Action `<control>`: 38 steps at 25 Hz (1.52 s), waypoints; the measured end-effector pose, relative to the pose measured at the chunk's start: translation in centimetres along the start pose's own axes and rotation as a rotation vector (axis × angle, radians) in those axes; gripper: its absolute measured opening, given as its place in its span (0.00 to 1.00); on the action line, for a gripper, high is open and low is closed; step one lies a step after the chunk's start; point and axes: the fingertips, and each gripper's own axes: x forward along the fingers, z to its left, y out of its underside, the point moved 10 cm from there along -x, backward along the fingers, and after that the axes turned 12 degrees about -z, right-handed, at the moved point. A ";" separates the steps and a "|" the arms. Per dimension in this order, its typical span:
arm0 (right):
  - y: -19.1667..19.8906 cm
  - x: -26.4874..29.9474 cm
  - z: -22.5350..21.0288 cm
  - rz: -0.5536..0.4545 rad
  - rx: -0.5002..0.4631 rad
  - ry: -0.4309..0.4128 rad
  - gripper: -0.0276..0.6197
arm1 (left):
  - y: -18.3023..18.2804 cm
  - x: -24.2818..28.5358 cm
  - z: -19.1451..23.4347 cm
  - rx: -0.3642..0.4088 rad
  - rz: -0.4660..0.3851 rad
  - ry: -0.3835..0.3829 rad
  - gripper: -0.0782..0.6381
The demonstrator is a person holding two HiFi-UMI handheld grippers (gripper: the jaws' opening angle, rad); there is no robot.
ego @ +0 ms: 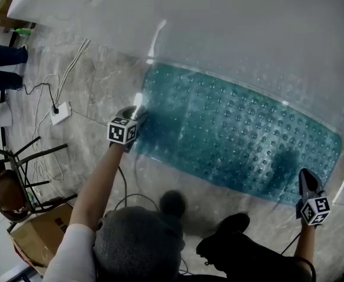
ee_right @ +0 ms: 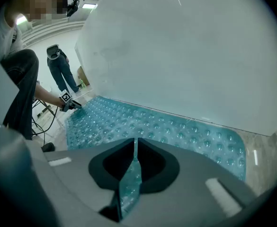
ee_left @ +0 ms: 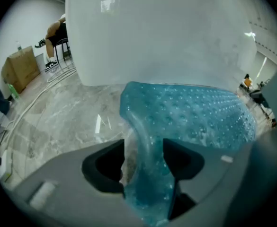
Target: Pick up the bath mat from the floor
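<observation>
Nearest, the right gripper (ego: pixel 309 180) was clamped on a corner of the bath mat (ego: pixel 236 134), the left gripper (ego: pixel 137 115) held its jaws apart around the other end, and the mat lay mostly on the floor (ego: pixel 101 93), the lift barely begun.

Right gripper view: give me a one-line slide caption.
Right hand-held gripper clamped on an edge of the teal bath mat lying beside a white tub.
</observation>
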 end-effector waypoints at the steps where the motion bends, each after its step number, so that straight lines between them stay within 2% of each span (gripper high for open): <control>1: 0.1 -0.1 0.1 -0.001 0.007 0.000 0.09 | 0.1 0.2 0.2 -0.007 0.007 0.010 0.47; 5: 0.6 0.0 -0.2 -0.011 0.023 0.018 0.09 | 0.2 1.3 0.6 -0.019 0.038 0.016 0.48; 8: 1.2 -0.3 -0.7 -0.022 0.034 0.052 0.09 | 0.6 1.3 0.0 -0.014 0.016 -0.014 0.48; 11: 2.2 -0.3 -1.3 -0.035 0.064 0.099 0.09 | 0.7 1.0 -1.2 -0.018 -0.010 -0.066 0.36; 15: 3.6 -0.6 -1.7 -0.041 0.126 0.136 0.08 | 0.5 1.0 -2.6 -0.005 0.015 -0.110 0.30; 19: 4.4 -0.7 -1.5 -0.030 0.124 0.128 0.07 | -0.1 0.8 -3.1 0.048 0.040 -0.089 0.25; 25: 5.5 -1.2 -2.1 -0.046 0.121 0.159 0.07 | -1.4 -1.0 -4.2 0.123 0.024 -0.044 0.19; 32: 6.1 -2.6 -5.5 -0.034 0.121 0.267 0.10 | -2.0 -2.0 -5.0 0.090 -0.011 0.020 0.18; 38: 7.1 -4.6 -10.1 0.024 0.098 0.368 0.23 | -2.9 -2.7 -5.6 0.111 -0.004 0.070 0.17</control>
